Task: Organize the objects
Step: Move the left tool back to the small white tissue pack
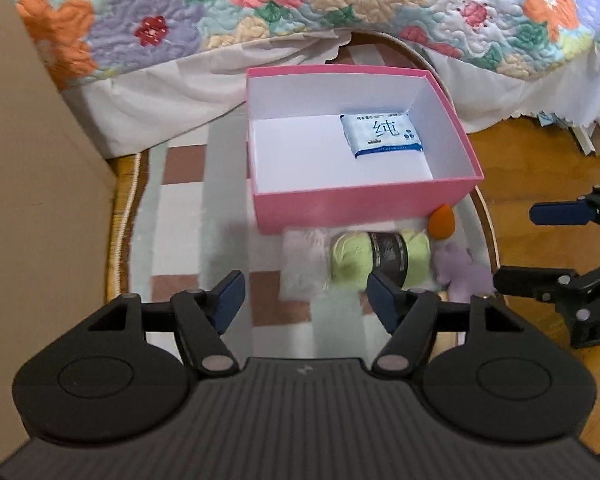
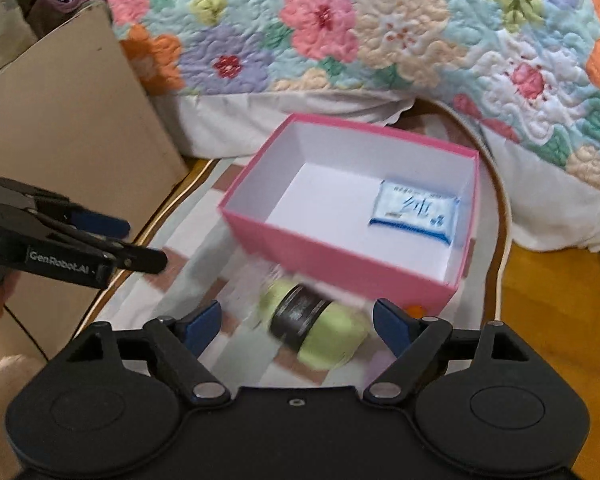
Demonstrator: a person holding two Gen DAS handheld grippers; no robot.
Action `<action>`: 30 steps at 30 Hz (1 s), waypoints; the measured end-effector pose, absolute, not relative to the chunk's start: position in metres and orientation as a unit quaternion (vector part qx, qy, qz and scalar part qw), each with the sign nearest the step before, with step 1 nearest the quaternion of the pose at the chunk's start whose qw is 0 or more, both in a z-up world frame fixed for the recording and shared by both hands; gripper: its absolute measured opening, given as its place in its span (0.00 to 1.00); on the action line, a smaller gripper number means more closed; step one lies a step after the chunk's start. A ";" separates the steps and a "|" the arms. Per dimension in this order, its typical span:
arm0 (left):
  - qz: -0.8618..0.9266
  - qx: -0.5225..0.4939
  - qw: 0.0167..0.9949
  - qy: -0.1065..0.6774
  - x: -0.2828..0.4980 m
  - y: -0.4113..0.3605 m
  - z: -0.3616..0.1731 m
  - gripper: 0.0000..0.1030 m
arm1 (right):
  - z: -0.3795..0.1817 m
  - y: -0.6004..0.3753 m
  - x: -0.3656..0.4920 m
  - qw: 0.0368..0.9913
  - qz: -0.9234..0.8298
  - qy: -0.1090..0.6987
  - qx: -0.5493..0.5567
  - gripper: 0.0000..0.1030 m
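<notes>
A pink box [image 1: 360, 204] [image 2: 340, 264] with a white inside stands open on a checked rug. A blue and white wipes pack [image 1: 382, 134] [image 2: 414, 212] lies in its far right corner. In front of the box lie a green yarn ball with a black band [image 1: 380, 258] [image 2: 316, 328], an orange sponge [image 1: 442, 220] and a purple plush piece [image 1: 462, 270]. My left gripper [image 1: 306, 300] is open and empty, left of the yarn. My right gripper [image 2: 294, 324] is open, with the yarn between its fingers, not gripped. It also shows in the left wrist view [image 1: 540, 240].
A bed with a floral quilt [image 1: 300, 4] [image 2: 380, 32] runs behind the box. A beige panel [image 1: 32, 200] [image 2: 80, 120] stands at the left. Wooden floor [image 1: 540, 152] lies to the right of the rug [image 1: 220, 216].
</notes>
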State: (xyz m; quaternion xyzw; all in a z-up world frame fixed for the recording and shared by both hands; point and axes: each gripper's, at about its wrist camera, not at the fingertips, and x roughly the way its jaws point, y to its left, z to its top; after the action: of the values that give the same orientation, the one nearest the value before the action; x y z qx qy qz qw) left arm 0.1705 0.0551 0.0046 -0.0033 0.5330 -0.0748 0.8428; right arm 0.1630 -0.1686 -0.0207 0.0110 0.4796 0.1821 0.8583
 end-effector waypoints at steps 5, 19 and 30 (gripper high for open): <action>-0.072 0.009 0.845 0.530 0.144 0.056 0.019 0.75 | -0.007 -0.156 0.137 0.845 0.217 0.489 0.012 0.91; -0.084 -0.012 0.826 0.557 0.103 0.056 -0.036 0.91 | -0.046 -0.101 0.098 0.783 0.315 0.536 -0.022 0.94; -0.083 -0.032 0.799 0.594 0.105 0.064 -0.109 0.89 | -0.129 -0.082 0.110 0.732 0.330 0.594 0.050 0.94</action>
State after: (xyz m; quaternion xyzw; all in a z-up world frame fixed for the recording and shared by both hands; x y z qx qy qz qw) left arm 0.1045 0.0643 -0.1091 -0.0323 0.5945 -0.0829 0.7992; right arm 0.1097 -0.0822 -0.1293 0.0497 0.5939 0.3301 0.7321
